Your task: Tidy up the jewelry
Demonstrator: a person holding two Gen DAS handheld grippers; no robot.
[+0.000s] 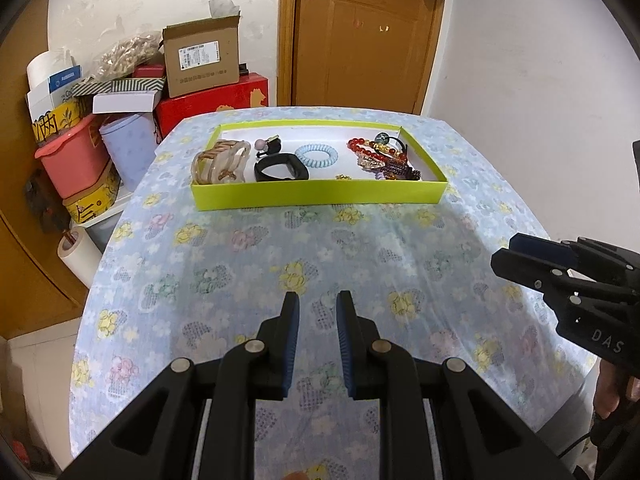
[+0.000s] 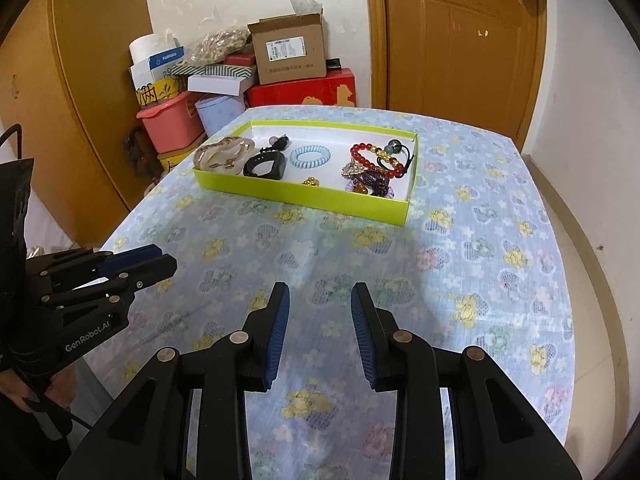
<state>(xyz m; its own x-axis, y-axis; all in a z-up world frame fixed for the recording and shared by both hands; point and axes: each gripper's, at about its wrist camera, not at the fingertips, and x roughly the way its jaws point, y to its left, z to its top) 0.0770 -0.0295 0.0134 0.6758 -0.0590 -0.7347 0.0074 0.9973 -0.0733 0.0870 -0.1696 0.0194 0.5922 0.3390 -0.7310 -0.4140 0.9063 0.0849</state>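
Observation:
A lime-green tray (image 1: 320, 194) with a white floor lies at the far side of the flowered tablecloth. It holds a beige hair claw (image 1: 218, 162), a black band (image 1: 280, 168), a light blue coil hair tie (image 1: 317, 155), a red bead bracelet (image 1: 376, 150) and purple beads (image 1: 400, 170). The right wrist view shows the same tray (image 2: 304, 196), claw (image 2: 224, 154), band (image 2: 266, 166), coil tie (image 2: 310, 157) and bracelet (image 2: 372, 156). My left gripper (image 1: 317, 300) hovers open over bare cloth, well short of the tray. My right gripper (image 2: 320, 292) is open too, with nothing between its fingers.
Each gripper shows in the other's view: the right gripper (image 1: 516, 254) at the right edge, the left gripper (image 2: 160, 260) at the left. Stacked boxes (image 1: 200, 60) and a pink bin (image 1: 74, 156) stand beyond the table's left side. A wooden door (image 1: 360, 36) is behind.

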